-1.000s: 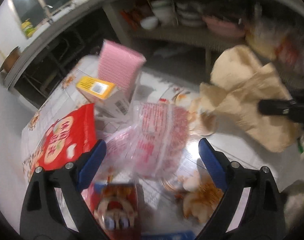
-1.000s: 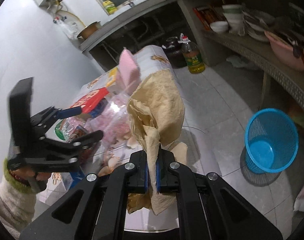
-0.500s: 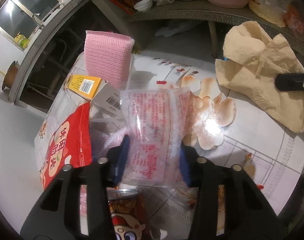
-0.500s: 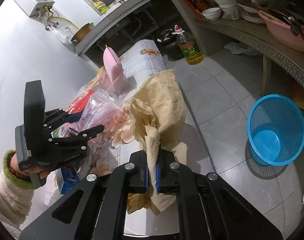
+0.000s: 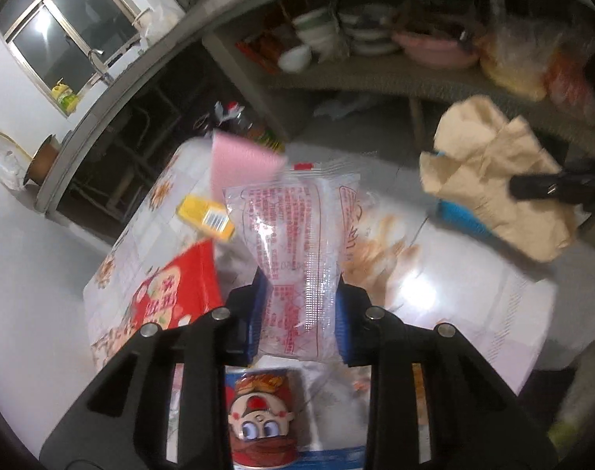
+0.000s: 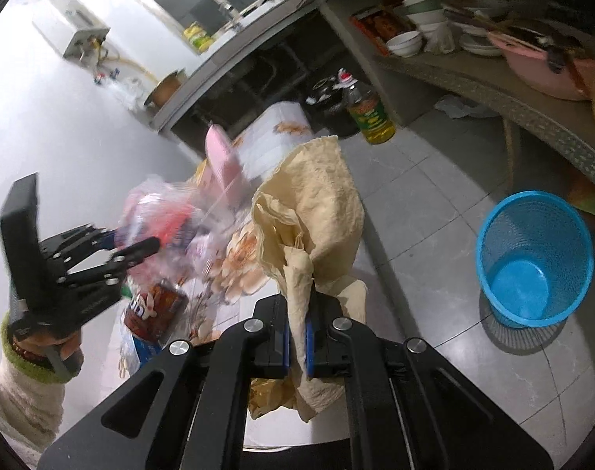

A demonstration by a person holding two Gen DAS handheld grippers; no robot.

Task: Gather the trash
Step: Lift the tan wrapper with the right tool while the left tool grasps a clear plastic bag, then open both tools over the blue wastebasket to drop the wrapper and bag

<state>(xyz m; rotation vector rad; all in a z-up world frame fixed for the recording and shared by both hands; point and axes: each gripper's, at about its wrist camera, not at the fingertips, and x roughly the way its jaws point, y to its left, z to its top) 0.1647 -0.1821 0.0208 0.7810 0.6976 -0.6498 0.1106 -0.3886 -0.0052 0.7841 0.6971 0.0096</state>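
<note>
Closing over the last second, the left gripper [image 5: 299, 313] now has its fingers pressed on the wrapper [image 5: 297, 243], a clear bag with red print, which has come up off the worktop [image 5: 474, 305] where it lay a second ago. The right gripper [image 6: 296, 338] is clenched on the paper [image 6: 317, 211], a crumpled tan sheet that stands up at twelve o'clock from its fingers.

Both hands are loaded, so pickup looks done for these two pieces; dropping them is left. The bin [image 6: 532, 258], a blue mesh basket on the floor at three o'clock in the right view, appears empty.

More remains on the worktop: a can [image 5: 260, 411] with a cartoon face just below the left fingers at six o'clock, a red pack [image 5: 172, 293] at nine, a yellow box [image 5: 205, 217] at ten, a pink block [image 5: 242, 164] at eleven. Which of these count as trash I cannot tell.

Farther off, an oil bottle [image 6: 368, 111] stands on the floor beyond the worktop. Open floor lies between worktop and bin; nothing seems to block that path.
</note>
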